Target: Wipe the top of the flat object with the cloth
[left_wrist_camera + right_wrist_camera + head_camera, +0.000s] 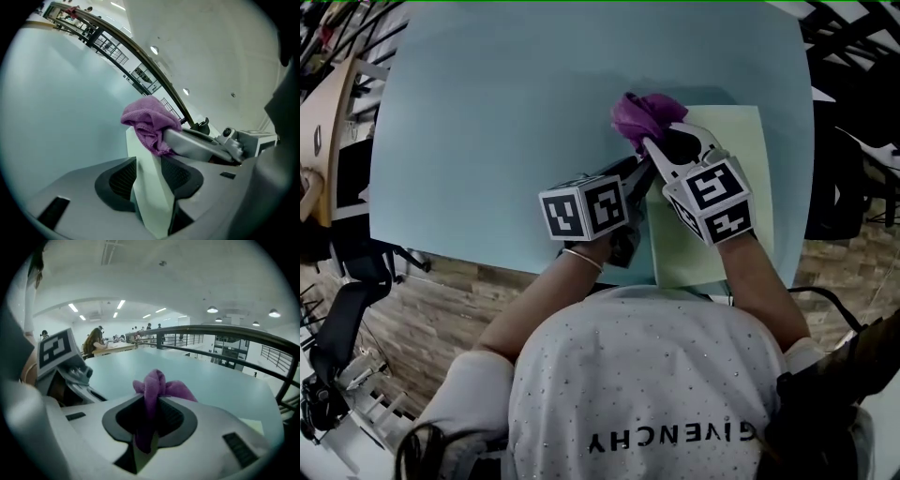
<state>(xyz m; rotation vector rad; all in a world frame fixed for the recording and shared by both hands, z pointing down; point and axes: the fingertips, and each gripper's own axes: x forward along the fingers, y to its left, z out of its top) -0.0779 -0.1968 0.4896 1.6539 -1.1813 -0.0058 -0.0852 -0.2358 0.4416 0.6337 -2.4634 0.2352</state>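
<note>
Closest in, the left gripper [149,169] has its jaws apart, with the near left edge of the flat object [151,192], a pale green sheet, showing between them. The pads do not seem to press on it, so I read this gripper as open and merely stationed at that edge. The sheet lies flat on the worktop [487,141], its long axis running away from the person, much the way both grippers point. Just ahead of the left gripper and to its right, the right gripper [649,141] is clamped on the purple cloth [643,112], which bunches out past its tips. The cloth sits at the sheet's far left corner, so nearly all the surface to wipe lies to that gripper's right and back toward the person. The right hand is the one placed to stroke. Whether the cloth touches the sheet I cannot tell.
</note>
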